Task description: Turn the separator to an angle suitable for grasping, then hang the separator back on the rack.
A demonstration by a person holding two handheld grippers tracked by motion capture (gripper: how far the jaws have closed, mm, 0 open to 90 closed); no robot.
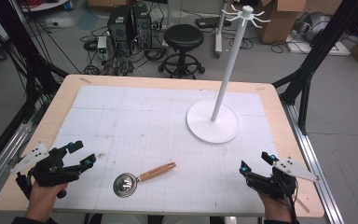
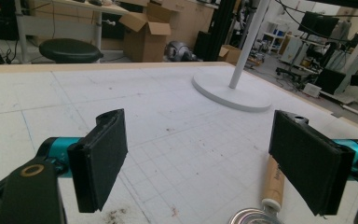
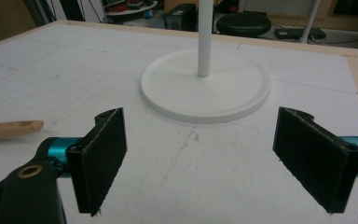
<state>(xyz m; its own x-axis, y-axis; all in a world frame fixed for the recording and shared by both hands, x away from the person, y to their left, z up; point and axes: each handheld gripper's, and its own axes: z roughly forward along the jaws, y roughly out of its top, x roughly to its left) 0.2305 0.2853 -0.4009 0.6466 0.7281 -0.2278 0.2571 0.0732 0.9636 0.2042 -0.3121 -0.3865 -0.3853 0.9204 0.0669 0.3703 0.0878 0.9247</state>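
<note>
A scoop with a round metal bowl (image 1: pixel 125 184) and a wooden handle (image 1: pixel 157 171) lies on the white gridded mat (image 1: pixel 144 121) near the front edge. My left gripper (image 1: pixel 83 153) rests at the front left, open and empty, with the scoop to its right; its own view has the handle (image 2: pixel 274 182) and bowl rim (image 2: pixel 254 217) just behind its right jaw. My right gripper (image 1: pixel 255 162) stands open and empty at the front right. From there the handle tip (image 3: pixel 9 129) shows at far left. A white hook stand (image 1: pixel 228 70) rises from its round base (image 1: pixel 213 122).
The stand base (image 3: pixel 205 88) lies straight ahead of the right gripper, and the base (image 2: pixel 230 91) sits far right of the left one. Beyond the wooden table edge (image 1: pixel 168 80) are a black stool (image 1: pixel 183 39), computer towers, cables and cardboard boxes.
</note>
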